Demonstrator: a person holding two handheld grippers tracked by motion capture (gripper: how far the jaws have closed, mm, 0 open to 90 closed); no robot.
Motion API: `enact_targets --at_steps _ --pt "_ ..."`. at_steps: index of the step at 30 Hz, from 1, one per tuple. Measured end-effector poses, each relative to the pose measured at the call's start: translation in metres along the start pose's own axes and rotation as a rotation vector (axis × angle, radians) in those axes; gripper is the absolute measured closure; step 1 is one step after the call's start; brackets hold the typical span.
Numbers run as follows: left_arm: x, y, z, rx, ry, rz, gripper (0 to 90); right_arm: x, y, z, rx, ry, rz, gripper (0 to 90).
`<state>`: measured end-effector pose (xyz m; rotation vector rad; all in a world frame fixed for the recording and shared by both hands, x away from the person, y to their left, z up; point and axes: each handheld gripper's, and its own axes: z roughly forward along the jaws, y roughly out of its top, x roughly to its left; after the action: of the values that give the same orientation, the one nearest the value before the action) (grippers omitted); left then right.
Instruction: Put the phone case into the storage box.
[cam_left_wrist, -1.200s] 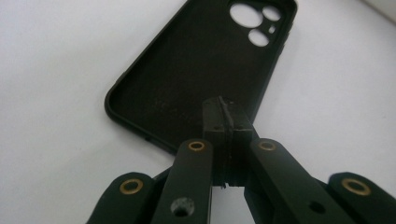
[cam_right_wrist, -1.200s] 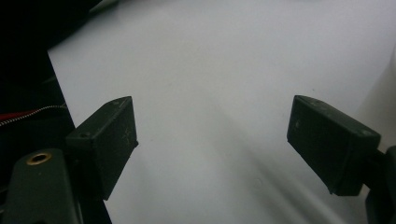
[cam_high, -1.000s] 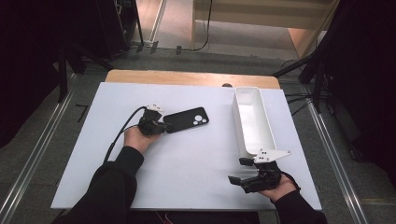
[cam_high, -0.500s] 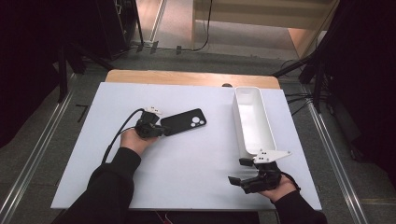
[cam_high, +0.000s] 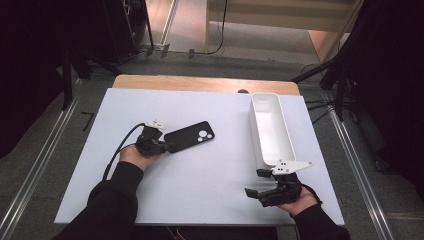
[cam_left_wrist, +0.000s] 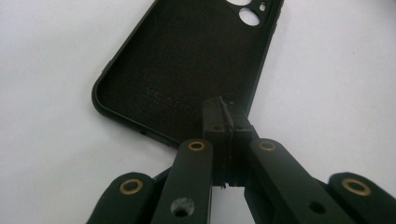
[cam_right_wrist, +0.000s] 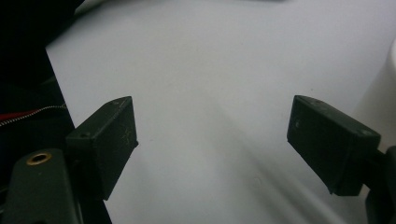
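Observation:
A black phone case with round camera holes lies left of the middle of the white table top. My left gripper is at its near-left end. In the left gripper view the case shows its matt inner side, and the left gripper has its pads pressed together on the case's near edge. My right gripper rests by the table's front right, open, with nothing between the jaws. The right gripper view has the right gripper spread wide over bare table.
A long white bin stands empty at the right, its near end just beyond the right gripper; its wall shows at that view's right edge. A wooden strip runs along the table's far edge. The left gripper's cable trails to the left.
The left gripper has drawn back toward the person and a little left, taking the phone case along; the case has shifted and turned slightly. The right gripper has stayed put.

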<state>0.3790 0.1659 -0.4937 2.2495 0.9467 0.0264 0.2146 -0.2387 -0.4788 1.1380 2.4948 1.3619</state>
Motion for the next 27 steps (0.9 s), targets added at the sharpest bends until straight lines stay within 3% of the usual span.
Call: enact_targets --at_steps 5,8,21,27 --pt "-0.003 -0.011 -0.008 0.002 -0.013 -0.016 88.9 0.000 0.000 0.000 0.003 -0.003 -0.001 14.4" --pt "-0.005 -0.019 -0.012 0.000 -0.045 -0.042 88.9 0.000 0.000 0.000 0.003 -0.003 0.001 14.4" --pt "-0.010 -0.028 -0.019 0.010 -0.045 -0.038 88.6 0.000 0.000 0.001 0.001 -0.007 0.002 14.4" --pt "-0.008 -0.026 -0.028 -0.033 -0.065 -0.041 75.3 0.000 0.000 0.000 0.002 -0.007 0.001 14.4"
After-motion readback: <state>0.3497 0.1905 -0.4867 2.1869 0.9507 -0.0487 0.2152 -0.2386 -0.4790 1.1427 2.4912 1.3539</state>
